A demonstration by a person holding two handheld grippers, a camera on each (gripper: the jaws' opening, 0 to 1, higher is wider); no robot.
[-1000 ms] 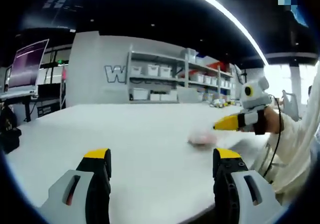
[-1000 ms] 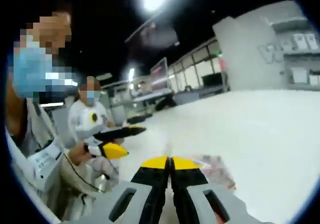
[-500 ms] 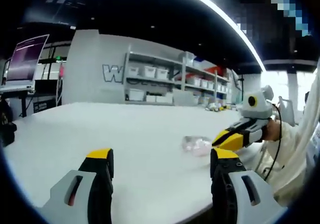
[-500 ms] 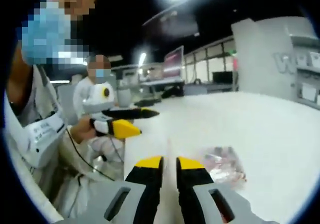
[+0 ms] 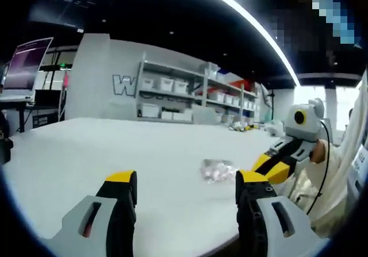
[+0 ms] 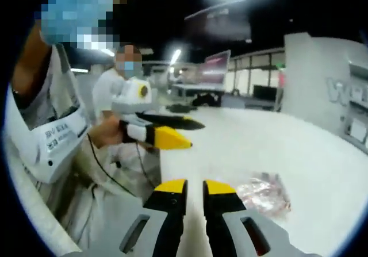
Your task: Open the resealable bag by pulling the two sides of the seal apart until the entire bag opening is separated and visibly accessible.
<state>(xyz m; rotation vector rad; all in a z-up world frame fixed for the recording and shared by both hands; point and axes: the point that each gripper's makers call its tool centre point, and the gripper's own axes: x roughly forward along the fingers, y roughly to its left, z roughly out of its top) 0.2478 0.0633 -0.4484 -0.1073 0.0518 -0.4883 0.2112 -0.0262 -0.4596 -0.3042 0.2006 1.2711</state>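
A small clear resealable bag (image 5: 217, 169) with pinkish contents lies flat on the white table (image 5: 115, 148), near its edge. In the left gripper view my left gripper (image 5: 187, 182) stands wide open, low over the table, with the bag just beyond its right jaw. My right gripper (image 5: 259, 165) comes in from the right, close beside the bag. In the right gripper view my right gripper (image 6: 195, 188) is open by a narrow gap with nothing in it. The bag (image 6: 264, 191) lies just to its right, apart from it. The left gripper (image 6: 194, 135) hovers to the left with its jaws spread.
Shelves with white bins (image 5: 172, 96) stand against the far wall beyond the table. A monitor (image 5: 23, 70) sits at the far left. The person's white sleeve (image 6: 52, 148) and a seated person (image 6: 123, 90) are at the table's edge (image 6: 164, 171).
My right gripper's jaws went from shut to a narrow gap. Both cameras shifted, and the bag now sits nearer both grippers. The bag itself has not moved.
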